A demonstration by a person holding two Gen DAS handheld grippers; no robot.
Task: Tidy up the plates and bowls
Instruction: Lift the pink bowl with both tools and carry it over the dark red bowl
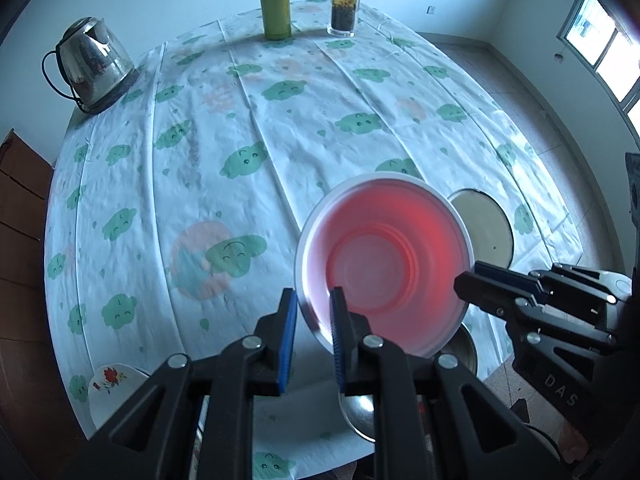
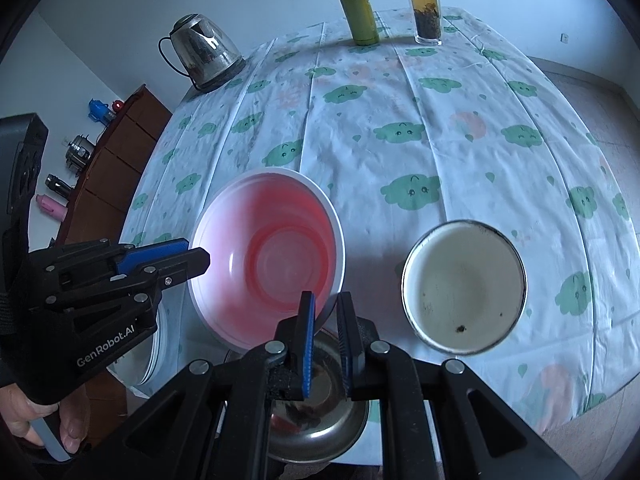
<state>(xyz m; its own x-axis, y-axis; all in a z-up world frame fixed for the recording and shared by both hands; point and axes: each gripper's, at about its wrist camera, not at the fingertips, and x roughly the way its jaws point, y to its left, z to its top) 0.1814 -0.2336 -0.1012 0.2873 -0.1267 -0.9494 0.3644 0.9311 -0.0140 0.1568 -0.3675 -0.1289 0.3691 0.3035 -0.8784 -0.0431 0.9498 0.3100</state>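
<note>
Two tools (image 1: 314, 312) (image 2: 324, 312) pinch opposite rims of the pink bowl (image 1: 384, 264) above open tablecloth (image 1: 240, 128).

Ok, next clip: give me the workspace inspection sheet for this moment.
Surface: round table under a cloud-print cloth.
Job's things: pink bowl held tilted above the table by its rim; enamel bowl on the cloth; steel bowl beneath; flowered plate at the near edge.
Clutter: kettle, green flask, tea bottle.
Grippers: left gripper and right gripper both shut on the pink bowl's rim.
Cables: nothing seen.
Surroundings: wooden cabinet, window.
</note>
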